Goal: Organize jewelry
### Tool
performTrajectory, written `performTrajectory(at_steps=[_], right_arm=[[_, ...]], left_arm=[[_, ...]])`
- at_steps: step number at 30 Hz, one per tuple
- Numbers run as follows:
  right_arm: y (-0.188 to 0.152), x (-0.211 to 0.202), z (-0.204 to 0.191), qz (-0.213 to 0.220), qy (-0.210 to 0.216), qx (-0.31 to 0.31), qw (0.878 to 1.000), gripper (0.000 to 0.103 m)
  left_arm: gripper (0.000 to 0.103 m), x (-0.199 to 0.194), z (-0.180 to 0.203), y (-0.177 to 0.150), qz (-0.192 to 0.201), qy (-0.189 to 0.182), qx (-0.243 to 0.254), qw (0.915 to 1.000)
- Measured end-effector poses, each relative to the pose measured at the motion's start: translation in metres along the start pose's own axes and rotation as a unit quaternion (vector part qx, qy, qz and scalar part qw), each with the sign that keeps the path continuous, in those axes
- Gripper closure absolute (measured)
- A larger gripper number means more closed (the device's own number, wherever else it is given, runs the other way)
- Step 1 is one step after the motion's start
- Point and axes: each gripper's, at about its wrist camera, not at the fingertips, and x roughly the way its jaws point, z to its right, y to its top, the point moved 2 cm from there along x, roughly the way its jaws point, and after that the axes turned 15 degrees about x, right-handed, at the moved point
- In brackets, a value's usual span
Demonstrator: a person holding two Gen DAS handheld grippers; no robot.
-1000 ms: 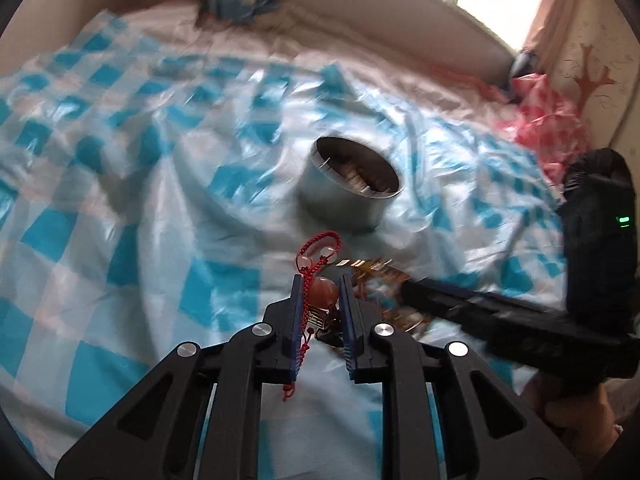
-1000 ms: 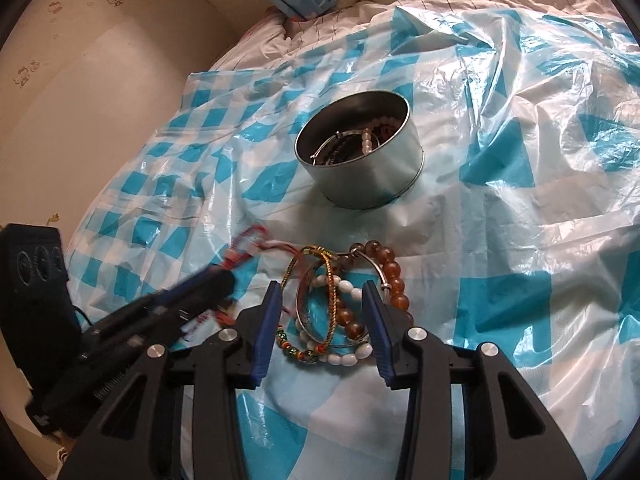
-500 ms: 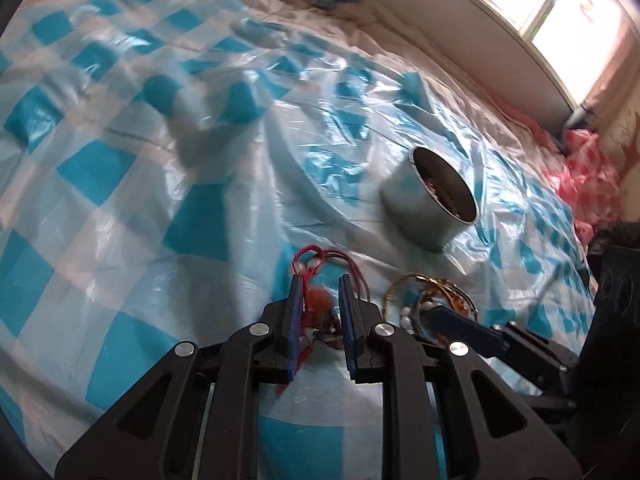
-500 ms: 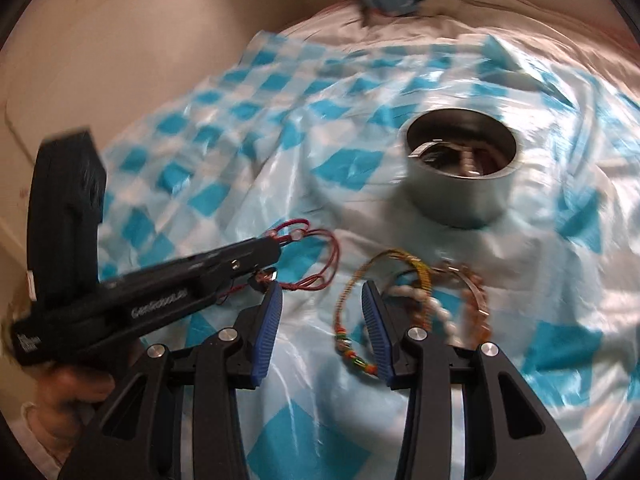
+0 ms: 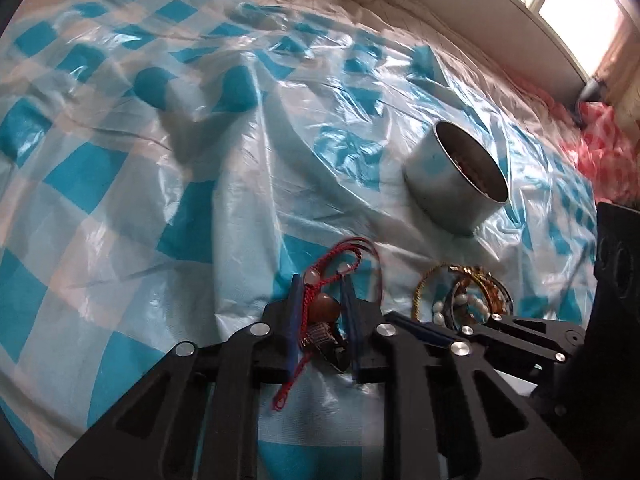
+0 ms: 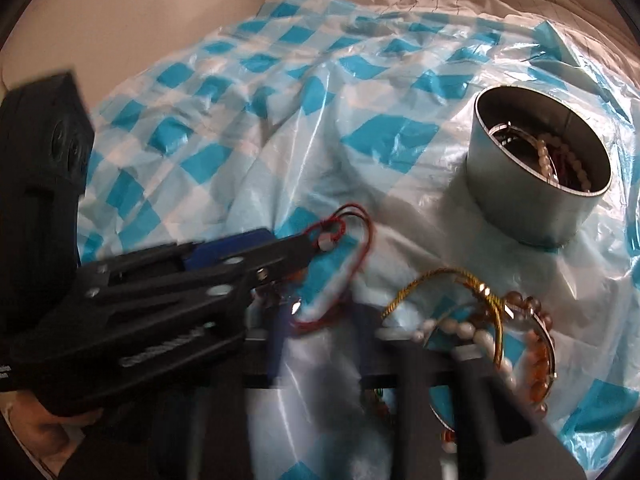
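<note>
A round metal tin (image 6: 538, 168) is seen standing open on the checked plastic sheet (image 5: 120, 168), at about 2 o'clock in the right wrist view. Beaded bracelets are seen heaped inside it; they cannot be counted. In the left wrist view the tin (image 5: 452, 176) is shown tipped slightly towards 2 o'clock, with only a dark interior visible.

A red cord charm (image 5: 324, 300) is clamped between the closed fingers of the left gripper (image 5: 322, 296), its loop (image 6: 340, 232) trailing on the sheet towards 12 o'clock. A loose cord end is seen hanging below the fingers at 6 o'clock.

A pile of bracelets (image 6: 492, 328), gold, white-beaded and amber-beaded, is found on the sheet at 4 o'clock of the charm and 6 o'clock of the tin, apart from the tin. The right gripper (image 6: 324, 344) is blurred; its fingers appear parted with nothing between them, beside the pile.

Open sheet is left between the charm and the tin. The sheet's far edge meets a wall at 11 o'clock in the right wrist view; a window sill (image 5: 500, 12) runs at 1 o'clock in the left.
</note>
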Motion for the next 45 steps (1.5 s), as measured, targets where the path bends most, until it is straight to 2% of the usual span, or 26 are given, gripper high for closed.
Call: performTrajectory(at_steps=[3,8,11,14,15,16,17,18,21,25,27,31,32,34,35,36,38,41,43,45], right_arm=[[-0.007,-0.014,0.000,0.011,-0.002,0.001,1.000,0.099],[-0.008,-0.036,0.011,0.034,0.003,0.031,0.999,0.101],[-0.006,-0.043,0.016,0.043,0.012,0.047,0.998,0.101],[-0.001,-0.042,0.013,0.051,0.030,0.047,0.997,0.101],[0.001,-0.038,0.011,0.048,0.028,0.042,0.998,0.095],[0.003,-0.033,0.009,0.044,0.023,0.037,0.998,0.065],[0.005,-0.026,0.004,0.043,0.010,0.024,0.999,0.049],[0.006,-0.021,0.001,0.040,0.001,0.009,0.999,0.040],[0.013,-0.006,-0.006,0.036,-0.025,-0.013,0.999,0.040],[0.023,0.009,-0.003,0.030,-0.046,-0.010,0.998,0.050],[0.023,0.009,-0.003,0.029,-0.041,-0.013,0.999,0.053],[0.016,0.020,-0.015,0.026,-0.092,-0.060,0.994,0.060],[0.014,0.023,-0.020,0.025,-0.095,-0.077,0.992,0.065],[0.010,0.026,-0.029,0.022,-0.099,-0.100,0.990,0.094],[0.009,0.026,-0.029,0.024,-0.117,-0.106,0.987,0.095],[0.009,0.025,-0.027,0.026,-0.128,-0.101,0.986,0.101],[0.012,0.013,-0.012,0.034,-0.142,-0.067,0.987,0.103],[0.012,-0.011,0.011,0.048,-0.144,-0.025,0.988,0.103],[0.012,-0.023,0.021,0.055,-0.125,-0.001,0.991,0.103],[0.013,-0.030,0.026,0.059,-0.102,0.017,0.993,0.103]], left_arm=[[0.087,-0.010,-0.002,0.001,0.018,0.013,0.004,0.9997],[0.087,-0.025,-0.014,0.003,0.049,0.030,-0.021,0.9981],[0.087,-0.032,-0.014,0.005,0.070,0.011,-0.025,0.9972],[0.087,-0.022,-0.014,0.003,0.043,0.002,-0.027,0.9987],[0.086,-0.020,-0.016,0.002,0.039,0.006,-0.032,0.9987],[0.086,-0.019,-0.019,0.001,0.036,0.012,-0.037,0.9986],[0.086,-0.019,-0.022,0.000,0.035,0.014,-0.043,0.9984],[0.086,-0.017,-0.026,-0.001,0.031,0.012,-0.051,0.9981],[0.086,-0.014,-0.026,-0.003,0.026,0.014,-0.051,0.9982],[0.086,-0.014,-0.030,-0.003,0.026,0.016,-0.059,0.9978],[0.086,-0.013,-0.031,-0.003,0.025,0.017,-0.060,0.9977],[0.086,-0.009,-0.027,-0.002,0.017,0.017,-0.051,0.9984],[0.086,-0.009,-0.026,-0.002,0.017,0.018,-0.049,0.9985],[0.086,-0.013,-0.026,-0.002,0.024,0.021,-0.049,0.9983],[0.087,-0.017,-0.027,-0.001,0.033,0.029,-0.051,0.9977],[0.093,-0.023,-0.030,0.000,0.046,0.040,-0.052,0.9968],[0.100,-0.027,-0.032,-0.001,0.051,0.046,-0.051,0.9963],[0.100,-0.029,-0.030,0.001,0.060,0.041,-0.049,0.9962],[0.100,-0.036,-0.024,0.004,0.081,0.027,-0.038,0.9956],[0.098,-0.032,-0.011,0.007,0.071,0.034,-0.005,0.9969]])
